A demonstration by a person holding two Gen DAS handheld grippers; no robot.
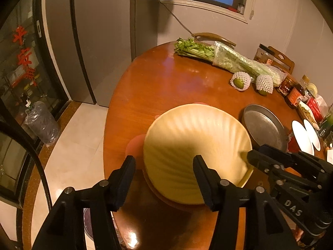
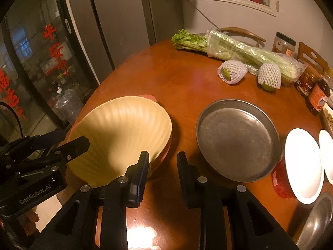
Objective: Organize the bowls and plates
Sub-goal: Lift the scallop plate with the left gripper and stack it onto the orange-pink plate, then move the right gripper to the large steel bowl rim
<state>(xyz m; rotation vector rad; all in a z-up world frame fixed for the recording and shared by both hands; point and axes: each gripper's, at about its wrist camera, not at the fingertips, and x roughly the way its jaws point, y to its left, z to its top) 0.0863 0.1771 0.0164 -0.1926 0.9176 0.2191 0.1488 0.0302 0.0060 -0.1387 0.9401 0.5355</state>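
A yellow shell-shaped plate (image 1: 195, 143) (image 2: 120, 133) lies tilted on a pink plate (image 1: 135, 143) (image 2: 167, 148) near the table's front left. My left gripper (image 1: 164, 179) (image 2: 81, 145) is open and straddles the yellow plate's near rim, one finger over it and the other clear of its edge. My right gripper (image 2: 163, 166) (image 1: 248, 158) is open at the plate's right rim. Its left finger rests against the rim, and bare table shows in the gap. A round metal tray (image 2: 237, 139) (image 1: 264, 127) sits to the right, and two white plates (image 2: 301, 164) (image 1: 301, 137) lie beyond it.
The wooden table (image 1: 166, 79) carries bagged celery (image 2: 239, 50), two fruits in foam nets (image 2: 233, 71) and jars and bottles (image 2: 316, 95) along its far right. A steel bowl (image 2: 316, 223) sits at the near right corner. A glass-door cabinet (image 1: 25, 73) and tiled floor are on the left.
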